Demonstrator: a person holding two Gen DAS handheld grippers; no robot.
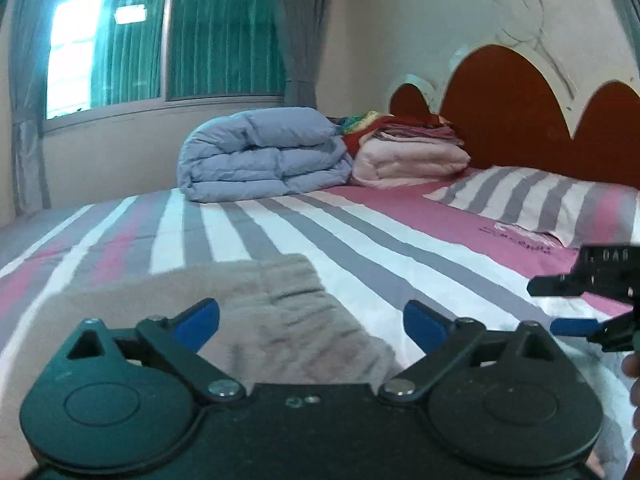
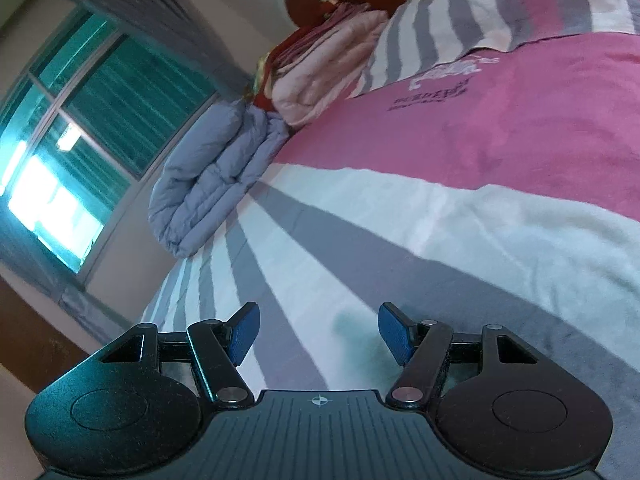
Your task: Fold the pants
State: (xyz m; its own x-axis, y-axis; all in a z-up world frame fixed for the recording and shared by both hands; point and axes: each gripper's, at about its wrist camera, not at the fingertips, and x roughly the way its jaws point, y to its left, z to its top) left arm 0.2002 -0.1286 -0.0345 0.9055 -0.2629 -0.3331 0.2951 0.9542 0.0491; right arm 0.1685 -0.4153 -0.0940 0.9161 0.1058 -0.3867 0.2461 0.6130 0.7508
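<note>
The pants (image 1: 256, 320) are beige and folded into a flat, roughly rectangular bundle with soft creases across the top. They lie on the striped bed (image 1: 360, 240), directly ahead of the left hand-held gripper (image 1: 312, 320), showing between its spread fingers without touching them.

Dim room, glaring window (image 1: 160, 44) (teal cast), fisheye-bent edges, slight blur.

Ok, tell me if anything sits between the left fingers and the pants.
Nothing visible does. The beige pants lie on the striped bedsheet directly ahead of the open left gripper. The right gripper is off to the side, clear of them.
</note>
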